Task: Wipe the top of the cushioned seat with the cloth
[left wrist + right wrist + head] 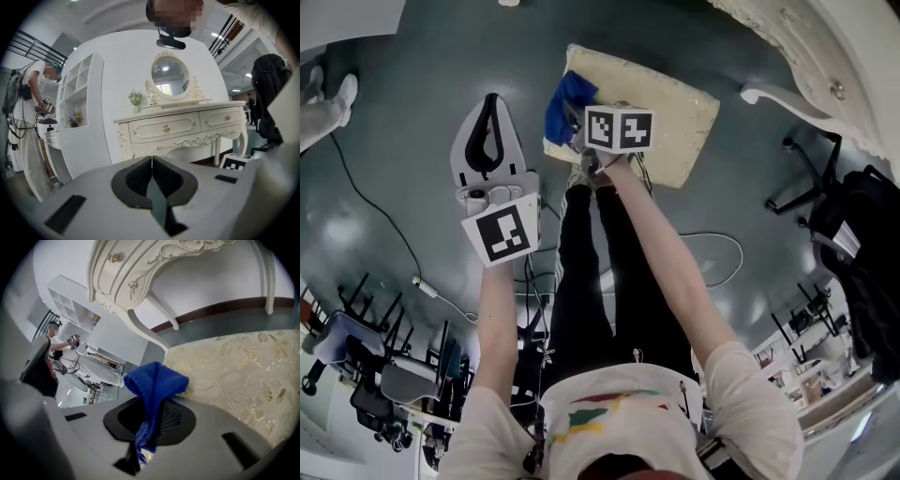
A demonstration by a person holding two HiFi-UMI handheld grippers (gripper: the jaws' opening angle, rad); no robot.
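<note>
Two claws show in the head view: the left claw hangs over the grey floor, and the right claw holds a blue cloth at a corner of the square cream cushioned seat. Left gripper view: its ribbed pads meet, pinching nothing. Right gripper view: the jaws clamp the nubbly cloth, with the seat's gold leaf-patterned fabric beyond.

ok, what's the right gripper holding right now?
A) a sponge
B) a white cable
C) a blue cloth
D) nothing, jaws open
C: in the right gripper view, the right gripper has its jaws closed on the blue cloth, which bunches up above them at the edge of the cushioned seat.
</note>
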